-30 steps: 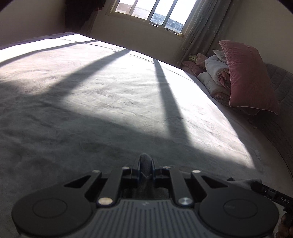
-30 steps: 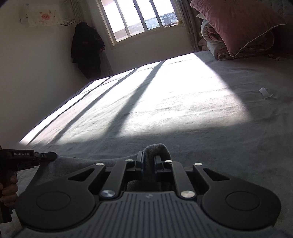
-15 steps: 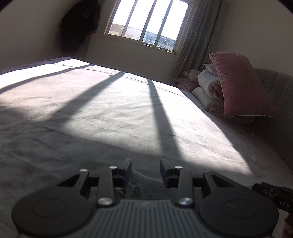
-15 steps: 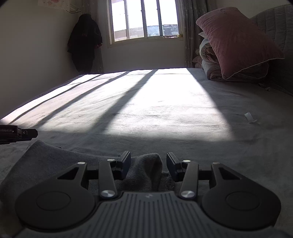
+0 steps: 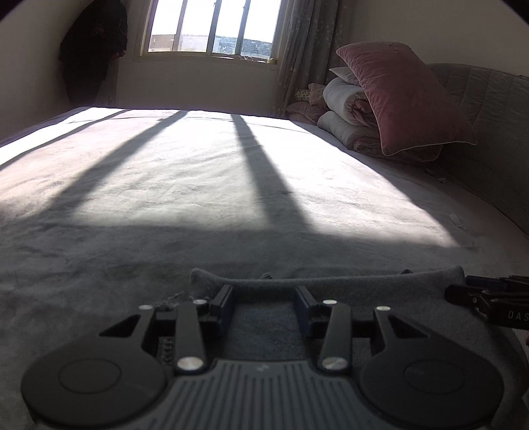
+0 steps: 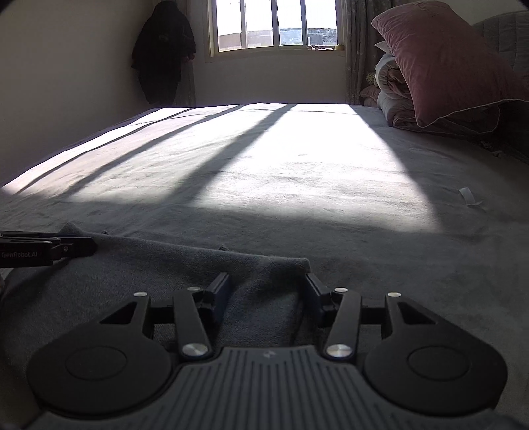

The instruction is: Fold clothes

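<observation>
The left wrist view shows the grey garment [image 5: 347,297] lying flat on the bed [image 5: 198,185], its far folded edge running from near the left gripper [image 5: 264,299] across to the right gripper [image 5: 489,297], which enters from the right border. The right wrist view shows the same folded edge [image 6: 198,261] from the other end, with the left gripper [image 6: 46,251] coming in at the left border, and a small pale scrap [image 6: 469,196] lying on the cover that the left view barely shows. Both grippers' jaws are opening; the cloth lies between each pair of fingers but the pads stand clear of it, so neither grips anything. The right gripper [image 6: 267,289] sits at the garment's right corner.

The garment looks like soft, fuzzy knit, thick at the rolled edge; the bed cover is a short-piled grey plush, striped by sun and shadow from the barred window [image 5: 211,29]. A velvety pink pillow [image 5: 403,96] leans on rolled pale quilts [image 5: 344,112] against a quilted headboard [image 5: 489,109].

The garment's near part is hidden under the gripper bodies. A dark shape [image 6: 162,53] hanging in the corner is too shadowed to identify.
</observation>
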A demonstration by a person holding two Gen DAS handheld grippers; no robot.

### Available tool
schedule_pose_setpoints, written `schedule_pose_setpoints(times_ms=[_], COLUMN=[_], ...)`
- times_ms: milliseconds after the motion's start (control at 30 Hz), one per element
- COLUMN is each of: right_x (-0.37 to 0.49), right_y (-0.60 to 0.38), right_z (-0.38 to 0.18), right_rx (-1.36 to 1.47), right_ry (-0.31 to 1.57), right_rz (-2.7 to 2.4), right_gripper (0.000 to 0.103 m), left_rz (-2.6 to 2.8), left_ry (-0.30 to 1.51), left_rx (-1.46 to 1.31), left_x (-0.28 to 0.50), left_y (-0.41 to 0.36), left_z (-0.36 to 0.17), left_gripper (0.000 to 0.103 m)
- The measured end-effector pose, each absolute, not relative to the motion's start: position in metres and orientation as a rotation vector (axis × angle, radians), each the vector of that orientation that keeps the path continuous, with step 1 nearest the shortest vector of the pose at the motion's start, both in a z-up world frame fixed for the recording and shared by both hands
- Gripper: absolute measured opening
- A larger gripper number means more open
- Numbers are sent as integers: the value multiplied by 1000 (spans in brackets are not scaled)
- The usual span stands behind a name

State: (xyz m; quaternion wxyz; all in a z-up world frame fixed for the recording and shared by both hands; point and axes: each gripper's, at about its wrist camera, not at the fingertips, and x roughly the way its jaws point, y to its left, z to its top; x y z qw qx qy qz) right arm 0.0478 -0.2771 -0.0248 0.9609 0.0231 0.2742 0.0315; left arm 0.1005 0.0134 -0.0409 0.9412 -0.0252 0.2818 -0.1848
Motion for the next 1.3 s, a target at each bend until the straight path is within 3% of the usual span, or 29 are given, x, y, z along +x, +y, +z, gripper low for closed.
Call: schedule_pose_setpoints(times_ms=[500, 600, 1033, 1300], right_x=[25, 23, 5, 5], right_y=[-254, -257, -234, -212], right_z=[-26, -19, 8, 7], right_rx=[-77, -63, -52, -96], right_ry=[556, 560, 513, 526], right_rz=[128, 100, 147, 170], right_gripper=[57, 59, 59, 60], left_rz=[-396, -364, -343, -288], left_ry=[544, 579, 747, 777], left_rx=[-39, -98, -363, -345], left_x=[62, 60, 61, 59], left_y=[43, 63, 97, 88], left_z=[-43, -38, -44, -40], left_gripper=[50, 58, 61, 61])
